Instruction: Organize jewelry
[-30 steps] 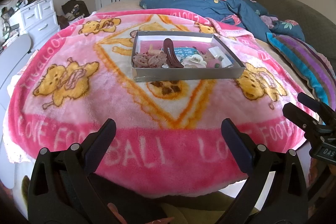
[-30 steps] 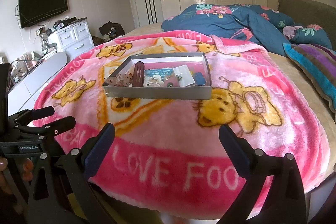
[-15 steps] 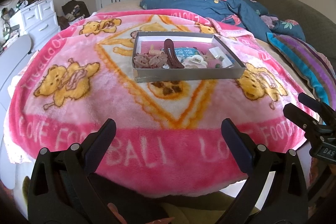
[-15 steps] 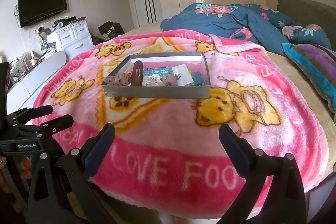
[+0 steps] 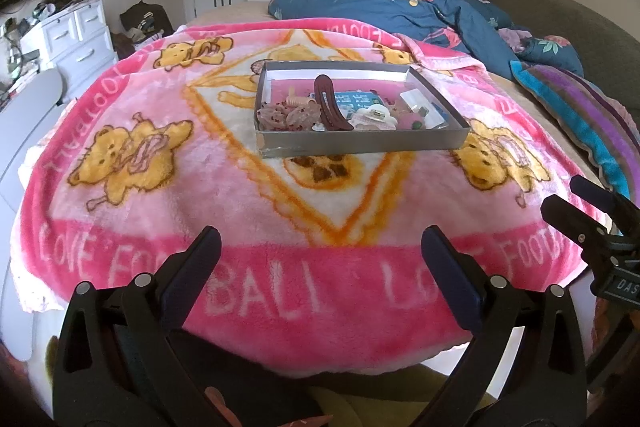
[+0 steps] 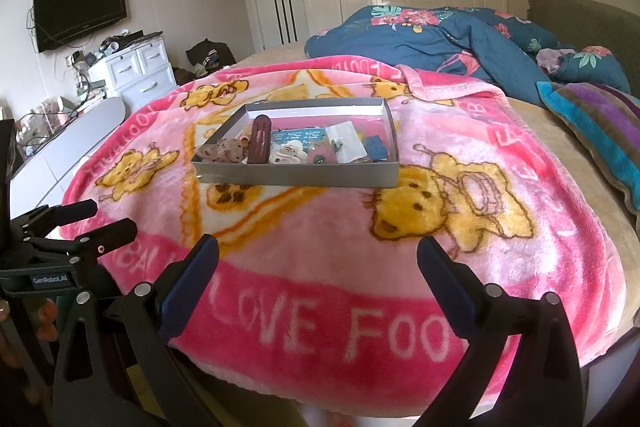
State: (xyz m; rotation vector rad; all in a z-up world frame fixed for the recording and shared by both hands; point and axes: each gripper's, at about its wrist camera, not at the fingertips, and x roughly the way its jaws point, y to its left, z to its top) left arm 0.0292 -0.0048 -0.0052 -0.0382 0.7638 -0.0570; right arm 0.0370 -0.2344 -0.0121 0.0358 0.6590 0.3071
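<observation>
left hand-held gripper (image 5: pixel 320 251) spread, empty | right hand-held gripper (image 6: pixel 318 257) spread, empty | tray (image 5: pixel 360 143) on blanket (image 5: pixel 240 195)

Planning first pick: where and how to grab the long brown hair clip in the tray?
Judging from both views, grip the brown clip across its narrow width at the raised far end. It leans up above the other pieces in the tray, so come from above with the left gripper, which is open and nearer that side.
</observation>
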